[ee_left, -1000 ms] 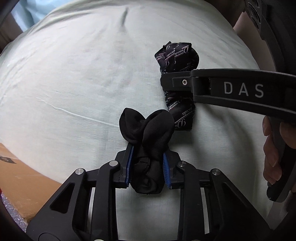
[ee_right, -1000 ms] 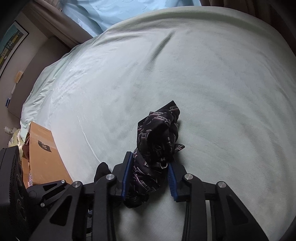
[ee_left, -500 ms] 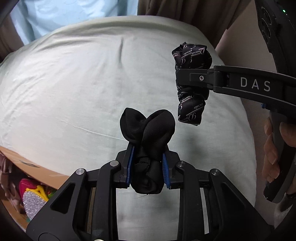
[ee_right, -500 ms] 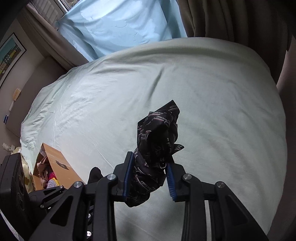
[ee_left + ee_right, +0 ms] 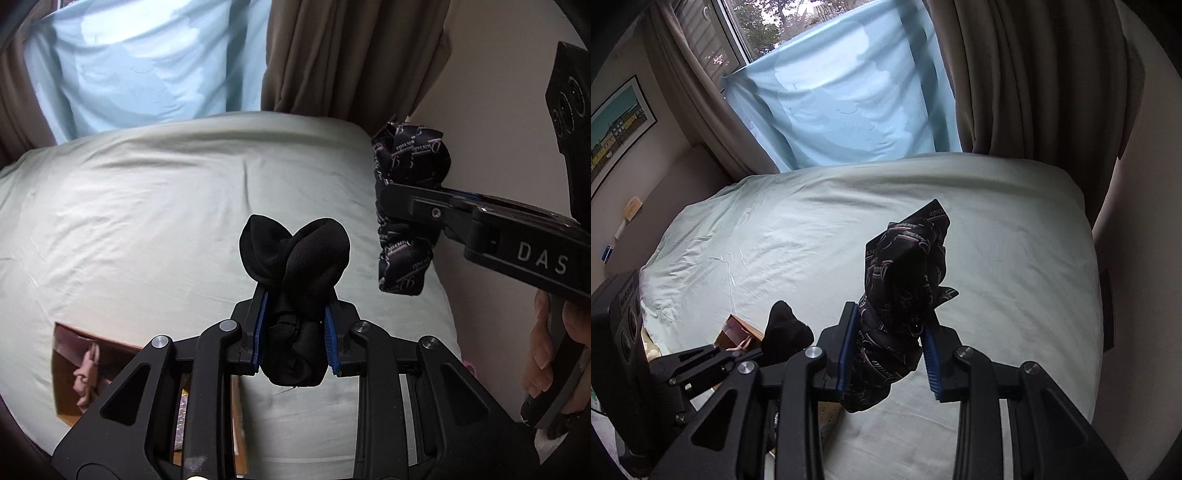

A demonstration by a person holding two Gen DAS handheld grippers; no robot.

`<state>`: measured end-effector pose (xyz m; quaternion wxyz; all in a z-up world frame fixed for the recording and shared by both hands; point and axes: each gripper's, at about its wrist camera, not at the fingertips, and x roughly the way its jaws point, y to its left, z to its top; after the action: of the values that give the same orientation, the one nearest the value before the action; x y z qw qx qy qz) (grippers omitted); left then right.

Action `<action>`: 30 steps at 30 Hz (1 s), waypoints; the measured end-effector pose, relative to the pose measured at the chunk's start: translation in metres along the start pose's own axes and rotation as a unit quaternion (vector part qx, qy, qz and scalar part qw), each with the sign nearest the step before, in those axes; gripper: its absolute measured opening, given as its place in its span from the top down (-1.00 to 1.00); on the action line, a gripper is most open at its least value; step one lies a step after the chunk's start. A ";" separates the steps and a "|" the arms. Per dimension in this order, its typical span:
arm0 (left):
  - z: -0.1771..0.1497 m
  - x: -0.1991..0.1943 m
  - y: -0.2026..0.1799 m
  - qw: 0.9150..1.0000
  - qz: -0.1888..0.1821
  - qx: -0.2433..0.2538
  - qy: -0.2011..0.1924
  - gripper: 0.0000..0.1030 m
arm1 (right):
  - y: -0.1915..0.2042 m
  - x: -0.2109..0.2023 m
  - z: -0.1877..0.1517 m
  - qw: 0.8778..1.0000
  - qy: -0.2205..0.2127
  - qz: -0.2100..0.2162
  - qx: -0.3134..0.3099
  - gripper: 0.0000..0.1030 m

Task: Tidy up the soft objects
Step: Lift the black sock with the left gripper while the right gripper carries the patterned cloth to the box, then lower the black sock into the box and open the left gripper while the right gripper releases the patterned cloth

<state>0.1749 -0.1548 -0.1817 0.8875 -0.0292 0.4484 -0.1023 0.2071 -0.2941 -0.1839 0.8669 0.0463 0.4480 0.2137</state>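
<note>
My left gripper point(image 5: 294, 325) is shut on a plain black cloth bundle point(image 5: 295, 258), held well above the pale green bed point(image 5: 147, 206). To its right my right gripper point(image 5: 406, 206) holds a black cloth with printed lettering point(image 5: 410, 162). In the right wrist view the right gripper point(image 5: 889, 350) is shut on that printed black cloth point(image 5: 905, 277), its blue pads point(image 5: 846, 350) pressed on the fabric. At lower left there the left gripper point(image 5: 753, 356) shows with the plain black bundle point(image 5: 785, 332). Both bundles hang clear of the sheet.
An open cardboard box point(image 5: 85, 369) with soft items inside sits at the bed's near left edge, also visible as the box point(image 5: 738, 332) in the right wrist view. Brown curtains point(image 5: 1015, 74) and a light blue sheet point(image 5: 849, 92) cover the window behind. A hand point(image 5: 546, 350) grips the right handle.
Both grippers have risen high above the bed, each carrying its bundle off the sheet. The window, curtains and box interior have come into view.
</note>
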 end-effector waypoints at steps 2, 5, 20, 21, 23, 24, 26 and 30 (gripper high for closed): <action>0.008 -0.016 0.016 1.000 0.001 0.002 -0.005 0.56 | 0.021 -0.015 0.001 1.000 -0.006 -0.004 -0.005 0.42; 0.004 -0.045 0.044 1.000 -0.002 0.001 -0.003 0.56 | 0.053 -0.029 -0.003 1.000 -0.010 -0.004 -0.002 0.41; -0.036 -0.091 0.225 0.998 -0.003 0.018 0.061 0.56 | 0.222 0.020 -0.053 0.999 0.024 -0.012 0.045 0.41; -0.040 -0.086 0.236 0.997 -0.002 0.017 0.070 0.56 | 0.229 0.030 -0.058 0.998 0.033 -0.014 0.050 0.41; -0.049 -0.076 0.257 0.996 0.001 0.012 0.087 0.56 | 0.238 0.049 -0.068 0.997 0.051 -0.014 0.061 0.41; -0.054 -0.071 0.268 0.995 0.002 0.008 0.098 0.56 | 0.243 0.059 -0.073 0.996 0.060 -0.016 0.064 0.41; -0.066 -0.058 0.282 0.993 0.007 0.001 0.116 0.56 | 0.250 0.077 -0.083 0.994 0.081 -0.020 0.072 0.41; -0.085 -0.027 0.303 0.989 0.010 -0.005 0.150 0.56 | 0.256 0.109 -0.102 0.989 0.120 -0.025 0.084 0.41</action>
<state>0.1381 0.1501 -0.2545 0.8111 -0.0137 0.5772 -0.0942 0.0974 -0.0292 -0.2579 0.8046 0.0820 0.5665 0.1579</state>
